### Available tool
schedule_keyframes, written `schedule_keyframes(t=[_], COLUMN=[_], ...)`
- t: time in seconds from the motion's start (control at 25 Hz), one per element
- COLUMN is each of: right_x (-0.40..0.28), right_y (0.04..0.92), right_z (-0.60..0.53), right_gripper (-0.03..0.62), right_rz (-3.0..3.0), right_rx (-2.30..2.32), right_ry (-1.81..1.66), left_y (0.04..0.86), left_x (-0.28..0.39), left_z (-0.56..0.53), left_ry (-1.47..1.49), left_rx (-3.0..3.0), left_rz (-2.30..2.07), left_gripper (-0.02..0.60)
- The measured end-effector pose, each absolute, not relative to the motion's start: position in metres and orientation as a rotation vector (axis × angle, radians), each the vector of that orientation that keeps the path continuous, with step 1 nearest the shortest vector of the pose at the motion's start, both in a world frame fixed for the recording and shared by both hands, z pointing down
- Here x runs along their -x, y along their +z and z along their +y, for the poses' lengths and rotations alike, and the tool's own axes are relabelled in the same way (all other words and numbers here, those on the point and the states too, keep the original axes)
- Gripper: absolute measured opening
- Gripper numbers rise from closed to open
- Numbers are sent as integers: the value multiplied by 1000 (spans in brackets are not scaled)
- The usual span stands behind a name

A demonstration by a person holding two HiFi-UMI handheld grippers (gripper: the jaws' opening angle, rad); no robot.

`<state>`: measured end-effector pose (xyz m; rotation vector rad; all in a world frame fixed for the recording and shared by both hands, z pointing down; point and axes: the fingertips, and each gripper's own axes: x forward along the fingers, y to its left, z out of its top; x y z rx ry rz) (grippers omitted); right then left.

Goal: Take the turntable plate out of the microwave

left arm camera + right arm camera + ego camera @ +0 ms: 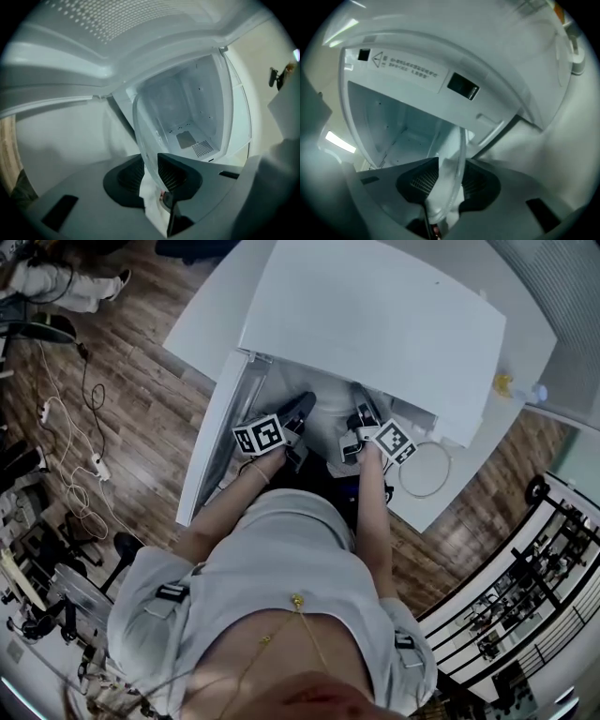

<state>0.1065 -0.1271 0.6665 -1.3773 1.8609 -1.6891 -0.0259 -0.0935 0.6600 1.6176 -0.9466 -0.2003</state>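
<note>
The white microwave (375, 315) stands on a white table with its door (211, 442) swung open to the left. Both grippers reach into its opening, the left gripper (298, 423) beside the right gripper (361, 423). The clear glass turntable plate (140, 126) stands on edge, tilted, in front of the cavity (187, 112). In the left gripper view the left gripper (149, 171) is shut on the plate's rim. In the right gripper view the plate's other rim (461, 150) runs between the pads of the right gripper (451, 176), which stand open around it.
A thin roller ring (427, 470) lies on the table (450, 493) right of the microwave. Cables and equipment cover the wooden floor (112, 381) at the left. Railings (534, 587) run along the right. The person's body fills the lower middle of the head view.
</note>
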Motion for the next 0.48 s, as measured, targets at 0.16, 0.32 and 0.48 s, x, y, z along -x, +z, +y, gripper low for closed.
schedule_keyframes(t=[0.16,0.32,0.48], right_x=[-106,-103,-103], right_y=[667,668,668], right_z=[-126,-125,-125], right_gripper=[115,107,106], right_rz=[1918,1895,1912], right_rx=[1391,1355,1348], right_ry=[-1677,-1683,-1677], left_y=[658,659,663], left_x=[16,16,20], left_z=[-99,-117,-129], left_ry=[-97,-145,-153], left_rx=[-1783,-1755,-1721], left_rz=[-985,-1005,-1054], left_gripper=[179,192,169])
